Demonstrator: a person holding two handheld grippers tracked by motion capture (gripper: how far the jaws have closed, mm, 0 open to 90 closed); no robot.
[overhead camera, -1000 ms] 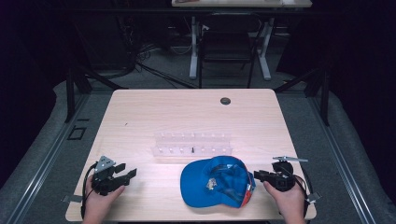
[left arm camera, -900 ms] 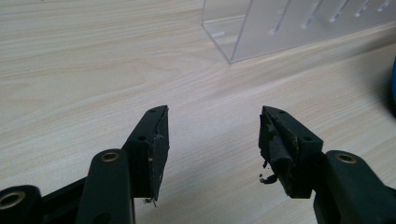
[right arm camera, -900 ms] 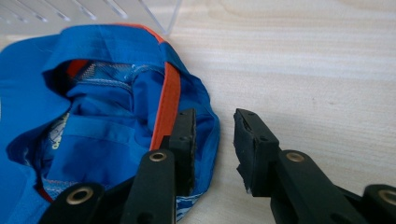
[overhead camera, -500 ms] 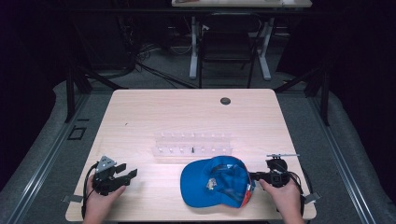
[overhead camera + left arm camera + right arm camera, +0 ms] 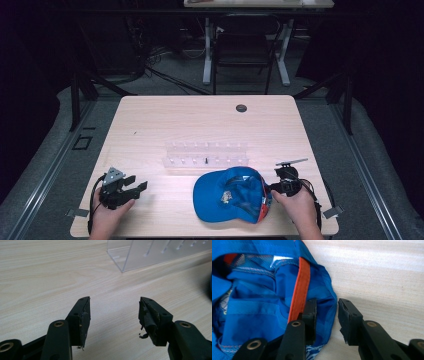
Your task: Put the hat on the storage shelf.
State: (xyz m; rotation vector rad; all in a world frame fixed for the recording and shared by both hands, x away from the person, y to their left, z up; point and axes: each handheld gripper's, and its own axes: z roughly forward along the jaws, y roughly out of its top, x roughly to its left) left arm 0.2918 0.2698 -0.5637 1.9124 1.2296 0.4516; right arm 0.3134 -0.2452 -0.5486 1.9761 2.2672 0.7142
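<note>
- Blue cap [image 5: 231,194] lies upside down at the lower centre of the high view, on the table [image 5: 200,125] in front of a clear rack [image 5: 206,154].
- Right gripper [image 5: 326,312] has just been narrowing its jaws, one inside the cap's rim, one outside, pads not pressing.
- Left gripper [image 5: 114,312] gapes, empty.
- Soft, light fabric likely crumples; the stitched rim by the orange band [image 5: 298,287] looks the firmest hold.
- No legible writing.

Left gripper [image 5: 131,187] fingers apart, low; right gripper [image 5: 270,188] fingers just been closing, parted.
</note>
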